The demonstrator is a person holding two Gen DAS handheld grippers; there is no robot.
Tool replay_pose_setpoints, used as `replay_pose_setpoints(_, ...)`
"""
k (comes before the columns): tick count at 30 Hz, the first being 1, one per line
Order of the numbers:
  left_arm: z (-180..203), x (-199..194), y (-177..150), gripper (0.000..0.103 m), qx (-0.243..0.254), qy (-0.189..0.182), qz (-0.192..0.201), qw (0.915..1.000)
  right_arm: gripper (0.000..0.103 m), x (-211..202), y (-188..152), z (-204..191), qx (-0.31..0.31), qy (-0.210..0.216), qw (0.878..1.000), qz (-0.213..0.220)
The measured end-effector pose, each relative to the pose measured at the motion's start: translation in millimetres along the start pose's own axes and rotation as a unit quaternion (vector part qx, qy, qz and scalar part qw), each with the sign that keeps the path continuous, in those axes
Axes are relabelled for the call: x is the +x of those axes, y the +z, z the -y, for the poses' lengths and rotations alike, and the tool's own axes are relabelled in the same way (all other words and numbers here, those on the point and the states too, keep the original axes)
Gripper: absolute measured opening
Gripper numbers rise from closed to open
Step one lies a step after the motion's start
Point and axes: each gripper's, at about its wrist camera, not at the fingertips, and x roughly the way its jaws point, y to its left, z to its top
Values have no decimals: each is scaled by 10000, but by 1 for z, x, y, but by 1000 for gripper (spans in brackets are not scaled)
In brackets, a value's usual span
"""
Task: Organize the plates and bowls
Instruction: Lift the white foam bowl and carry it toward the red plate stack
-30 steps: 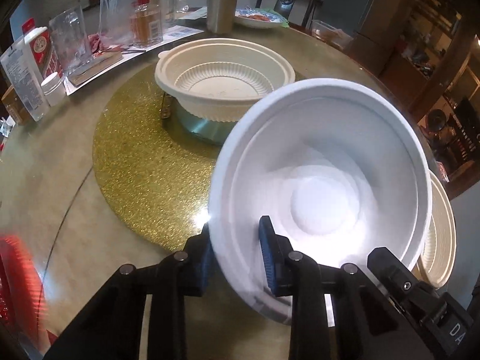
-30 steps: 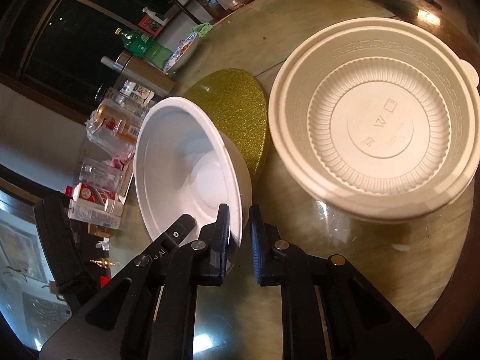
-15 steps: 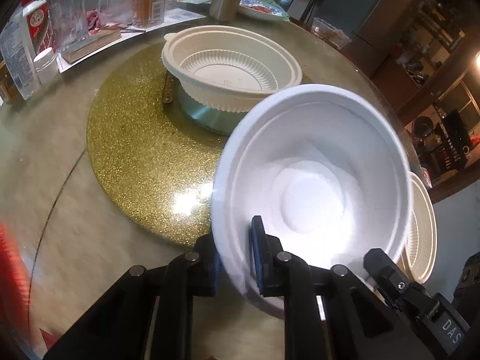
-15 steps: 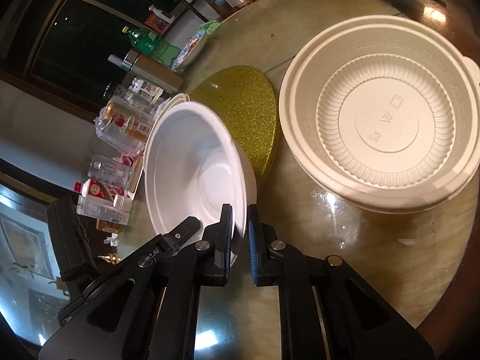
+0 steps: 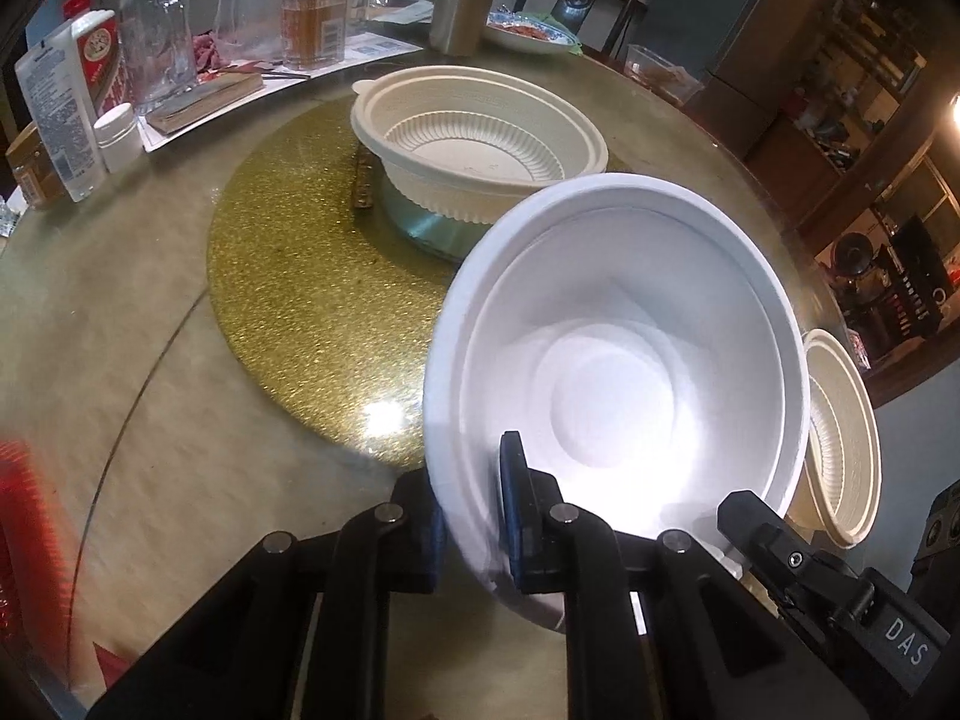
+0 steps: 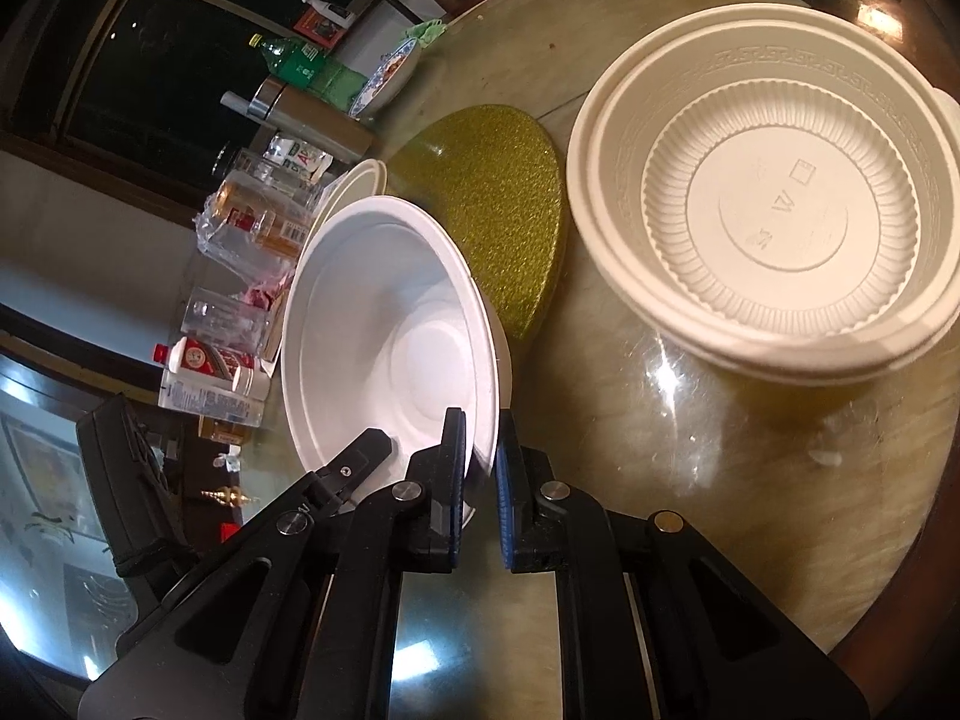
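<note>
Both hand-held grippers, left [image 5: 471, 525] and right [image 6: 480, 480], pinch the white bowl's [image 5: 618, 384] near rim above the bench [image 5: 120, 300]; keep it level, then lower it into the cream bowl [image 6: 774, 222] at right.

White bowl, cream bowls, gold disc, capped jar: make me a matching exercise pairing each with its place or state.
Things:
1. white bowl
2. cream bowl pair
3. gold disc
4. small white jar

Places or states:
A. flat on the table, under a raised cream bowl
B. nested, one inside the other
C. tilted, rim pinched by left gripper and right gripper
D. upright by a white carton, at the table's far left in the left wrist view

Pairs: 1-C, 2-B, 3-A, 4-D
</note>
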Motion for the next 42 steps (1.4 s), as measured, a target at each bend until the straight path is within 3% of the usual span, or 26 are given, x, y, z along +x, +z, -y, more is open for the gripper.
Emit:
replay_pose_setpoints(19, -22, -48, -24, 14, 20, 234, 474, 9986, 8, -10, -31, -30, -397, 233, 9989, -35)
replay_pose_setpoints(42, -96, -114, -55, 14, -496, 457, 1112, 9915, 8, -1, -81, -111, -1236, 586, 9902, -285)
